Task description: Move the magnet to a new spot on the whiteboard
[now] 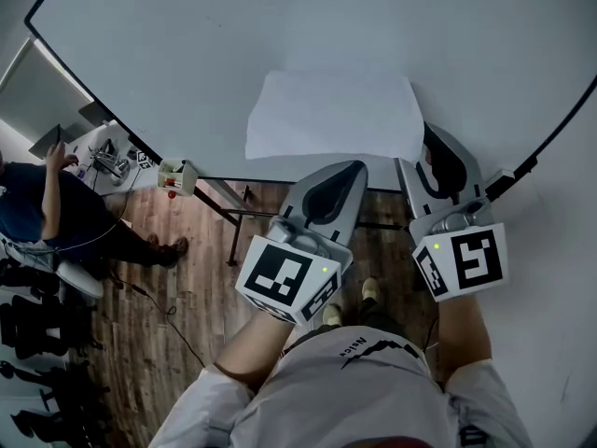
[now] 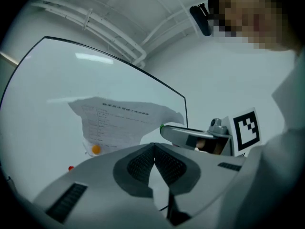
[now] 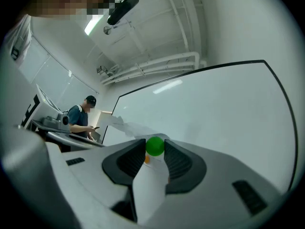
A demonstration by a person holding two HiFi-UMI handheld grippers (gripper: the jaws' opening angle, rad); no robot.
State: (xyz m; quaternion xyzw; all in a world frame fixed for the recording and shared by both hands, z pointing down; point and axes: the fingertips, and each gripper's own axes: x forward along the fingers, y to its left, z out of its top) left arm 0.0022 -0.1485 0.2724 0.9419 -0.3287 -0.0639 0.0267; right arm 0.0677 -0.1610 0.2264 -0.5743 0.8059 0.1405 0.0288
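Note:
A small green magnet is pinched between the tips of my right gripper, which is shut on it close to the whiteboard. In the head view the right gripper points at the right edge of a printed paper sheet hanging on the whiteboard. My left gripper is shut with nothing in it, below the paper. An orange magnet holds the sheet's lower left corner, and a red magnet sits on the board further down.
A person sits at a desk with tools at the left, behind the board's edge. A small box stands near the board's black stand legs. Wooden floor lies below.

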